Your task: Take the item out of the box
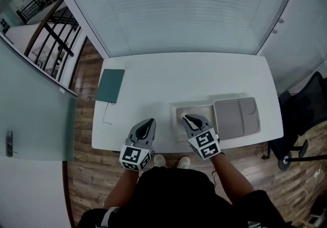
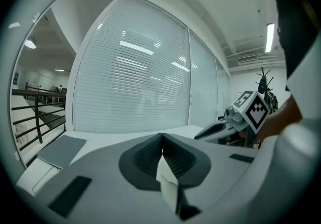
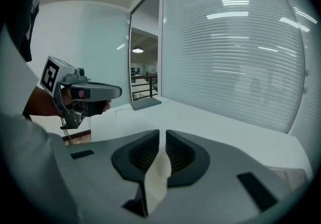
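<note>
white table [image 1: 179, 71] runs wide here, its far edge tight against the slatted blinds [image 1: 179, 7]. the near edge is at the person's feet, with wood floor [image 1: 84, 135] on the left side and a dark chair [image 1: 301, 114] off the right end. there is plenty of bare top through the middle and back. the only thing on the left is a teal notebook [image 1: 110, 85] near that edge, with a thin cable [image 1: 104, 115] trailing toward the front.

over to the front right is the box [image 1: 179, 111], a pale shallow tray lying open. its grey lid [image 1: 236, 116] lies flat just beside it on the right, close to the table's right edge. the right gripper [image 1: 188, 118] hangs over the tray's near half, nose tipped down, and covers much of the inside. what shows of the tray floor is pale and plain, and the item cannot be made out from up here. its own camera looks past the jaws across the table. the jaws stand a thin slit apart with nothing between them.

the left gripper [image 1: 148, 121] hovers over bare table near the front edge, left of the box and apart from it. its jaws are pressed together at the tips and hold nothing.
</note>
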### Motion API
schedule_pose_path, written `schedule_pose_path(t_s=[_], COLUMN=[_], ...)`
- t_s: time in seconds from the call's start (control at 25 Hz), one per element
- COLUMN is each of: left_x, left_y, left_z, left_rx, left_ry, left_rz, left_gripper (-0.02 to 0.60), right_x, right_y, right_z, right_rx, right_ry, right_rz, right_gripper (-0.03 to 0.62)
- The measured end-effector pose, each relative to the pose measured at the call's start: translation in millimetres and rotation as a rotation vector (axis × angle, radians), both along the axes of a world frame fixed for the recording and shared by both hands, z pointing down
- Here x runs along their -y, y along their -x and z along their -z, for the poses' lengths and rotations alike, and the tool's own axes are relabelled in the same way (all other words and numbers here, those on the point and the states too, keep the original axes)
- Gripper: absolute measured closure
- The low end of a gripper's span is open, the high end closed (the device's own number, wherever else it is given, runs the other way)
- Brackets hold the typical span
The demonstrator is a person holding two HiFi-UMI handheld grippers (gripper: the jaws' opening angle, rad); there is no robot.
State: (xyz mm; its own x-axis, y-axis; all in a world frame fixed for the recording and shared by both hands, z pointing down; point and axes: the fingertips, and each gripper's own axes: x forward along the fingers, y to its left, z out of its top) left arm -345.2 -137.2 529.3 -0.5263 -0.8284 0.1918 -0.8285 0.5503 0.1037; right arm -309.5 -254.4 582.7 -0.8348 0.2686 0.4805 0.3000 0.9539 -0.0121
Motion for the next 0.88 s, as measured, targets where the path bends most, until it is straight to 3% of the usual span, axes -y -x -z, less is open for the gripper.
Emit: schedule_pose_path(t_s=[0.24,0.72,0.88], left_x=[-11,-34,-39], left_y=[8,9,10], left_z=[-7,-21,-23], left_rx=[-0.02,-0.073,-0.08], left_ry=[0.009,-0.016,-0.013], left_rz=[-0.005,0.017,0.027], left_gripper=[0.571,0.571,0.571], right_x=[0,10,15], right_y=[5,11,11], right_z=[-36,-90,-103], right_rx=[-0.156,-0.388,-0.442], right_ry=[-0.03,-0.121,-0.162], right_rz=[0.021,0.045,0.049], right_gripper=[0.394,0.285,0.281])
